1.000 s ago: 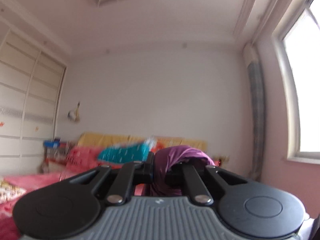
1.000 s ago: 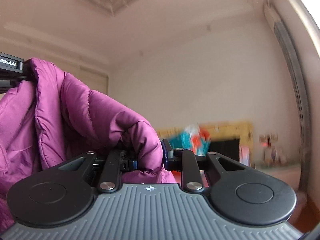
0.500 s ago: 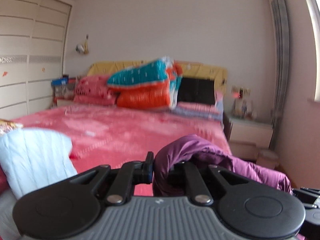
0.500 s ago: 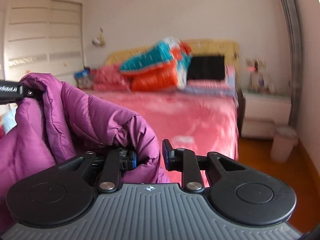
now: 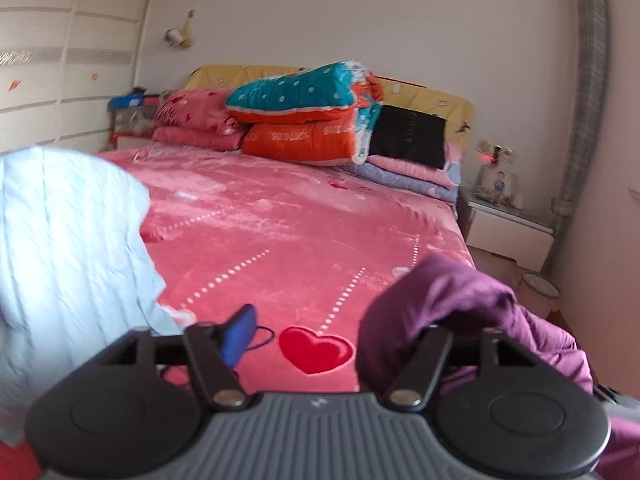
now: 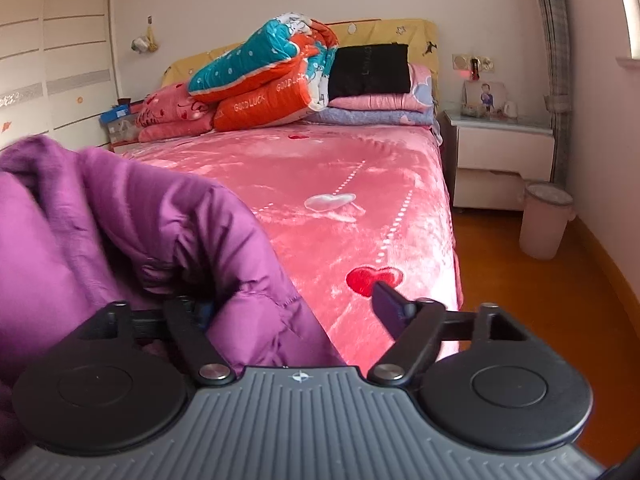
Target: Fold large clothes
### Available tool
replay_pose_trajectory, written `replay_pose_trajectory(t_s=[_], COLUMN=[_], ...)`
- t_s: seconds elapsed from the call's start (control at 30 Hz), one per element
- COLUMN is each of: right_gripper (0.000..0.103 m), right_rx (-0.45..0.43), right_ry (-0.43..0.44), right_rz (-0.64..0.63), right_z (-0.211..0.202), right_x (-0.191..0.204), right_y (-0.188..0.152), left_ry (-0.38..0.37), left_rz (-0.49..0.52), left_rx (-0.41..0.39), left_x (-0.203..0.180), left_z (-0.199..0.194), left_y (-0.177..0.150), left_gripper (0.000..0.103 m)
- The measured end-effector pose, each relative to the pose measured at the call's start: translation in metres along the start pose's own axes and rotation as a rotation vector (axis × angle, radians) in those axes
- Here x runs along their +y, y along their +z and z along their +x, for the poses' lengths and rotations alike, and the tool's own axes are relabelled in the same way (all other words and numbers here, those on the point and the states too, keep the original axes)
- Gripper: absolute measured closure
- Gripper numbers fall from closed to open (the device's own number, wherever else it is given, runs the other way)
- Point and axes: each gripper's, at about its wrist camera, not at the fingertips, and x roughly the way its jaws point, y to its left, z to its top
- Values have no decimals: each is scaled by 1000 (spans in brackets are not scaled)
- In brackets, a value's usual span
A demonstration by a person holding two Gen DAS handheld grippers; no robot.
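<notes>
The jacket point(image 6: 120, 224) lies on the near end of the bed point(image 6: 320, 168); quilts point(image 6: 264, 76) are stacked at the headboard, a nightstand point(image 6: 504, 156) right of them

A lived-in bedroom at home: a wide bed point(image 5: 304, 232) under a pink heart-patterned blanket, with folded quilts point(image 5: 304, 116) and pillows stacked against its yellow headboard point(image 6: 384, 34). A white nightstand point(image 6: 504, 160) stands beside the bed, a small bin point(image 6: 544, 226) near it, and a pale built-in wardrobe point(image 5: 60, 64) stands on the bed's other side.
</notes>
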Motion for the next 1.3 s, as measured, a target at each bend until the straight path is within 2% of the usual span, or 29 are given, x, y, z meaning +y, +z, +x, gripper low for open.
replay_pose_trajectory(t_s=[0.03, 0.13, 0.23, 0.37, 0.5, 0.57, 0.67, 0.77, 0.93, 1.07, 1.17, 1.3], right_gripper=[1, 0, 0, 0, 0, 0, 0, 0, 0, 0, 0, 0], right_rx=[0, 7, 19, 42, 55, 61, 70, 80, 100, 107, 118, 141], right_ry=[7, 35, 55, 68, 91, 101, 108, 111, 96, 99, 104, 107], right_rz=[12, 42, 37, 43, 35, 28, 14, 13, 12, 13, 26, 48], right_z=[-10, -6, 1, 9, 7, 10, 14, 16, 21, 19, 17, 21], right_x=[0, -5, -6, -9, -11, -12, -11, -12, -15, -18, -21, -25], right_y=[-7, -12, -13, -14, -9, -7, -6, -5, -6, -6, -7, -9], left_ry=[-10, -37, -70, -140, -153, -114, -86, -148, -258, -301, -362, -378], left_rz=[32, 146, 279, 354, 355, 343, 305, 239, 208, 212, 157, 161], left_rx=[1, 19, 77, 181, 262, 277, 283, 303, 215, 135, 92, 48], left_x=[3, 8, 7, 15, 26, 30, 32, 27, 12, -1, 9, 16], left_z=[-5, -11, -9, -10, -11, -11, -15, -19, -32, -35, -36, -44], left_y=[2, 4, 1, -9, -19, -21, -20, -19, -14, -8, -4, 1], left_gripper=[27, 22, 21, 19, 19, 14, 13, 14, 14, 13, 9, 8])
